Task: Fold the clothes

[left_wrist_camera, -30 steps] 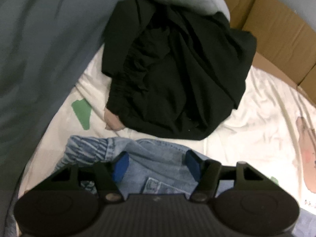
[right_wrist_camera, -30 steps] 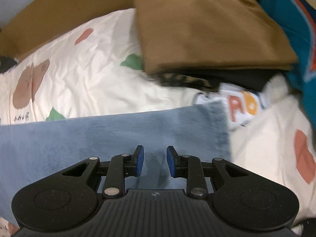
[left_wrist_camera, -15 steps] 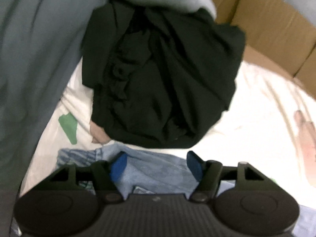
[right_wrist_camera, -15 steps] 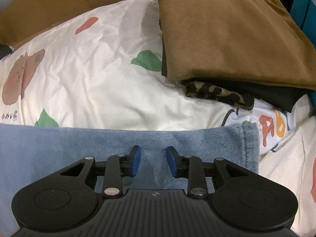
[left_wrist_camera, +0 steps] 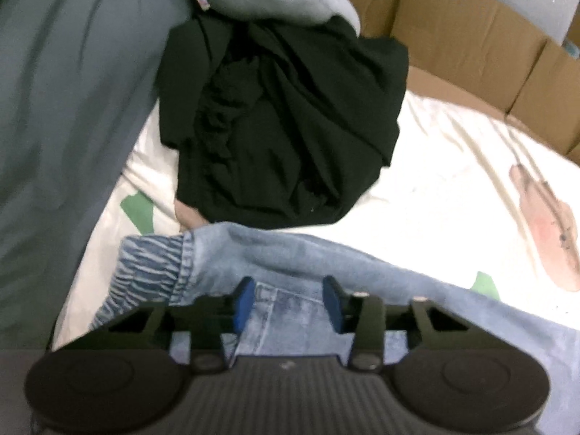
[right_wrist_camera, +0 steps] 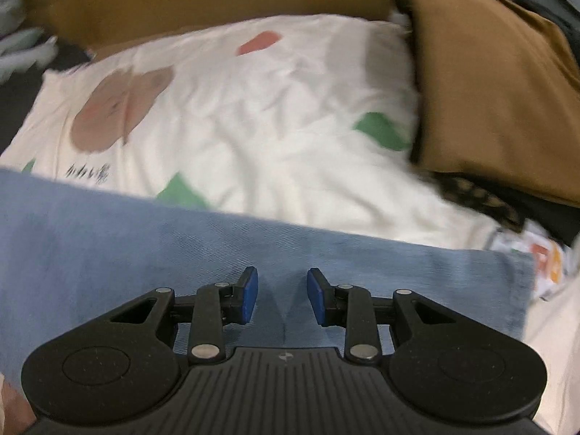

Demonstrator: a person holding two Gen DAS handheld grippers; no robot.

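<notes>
Writing: small dark script on the cream printed bedsheet [right_wrist_camera: 253,137] just below a brown bear print [right_wrist_camera: 116,108], too blurred to read. Orange and green block letters on white fabric [right_wrist_camera: 543,257] at the right edge, partly hidden, unreadable. A small tag on the grey garment [left_wrist_camera: 203,0] is also illegible.

Light blue denim jeans [left_wrist_camera: 290,253] lie flat across the sheet, elastic waistband end [left_wrist_camera: 145,272] under the left gripper [left_wrist_camera: 288,302], hem end toward the right gripper [right_wrist_camera: 282,295].

Left gripper: jaws closing w/ denim between the blue pads; whether they press yet, can't tell. Right gripper: pads apart over the denim, a crease between them, not clamped.

Around: crumpled black garment [left_wrist_camera: 290,119] just beyond the waistband; folded brown garment [right_wrist_camera: 489,83] stacked on a leopard-print piece [right_wrist_camera: 478,195] at right; cardboard boxes [left_wrist_camera: 471,36] behind the bed.
</notes>
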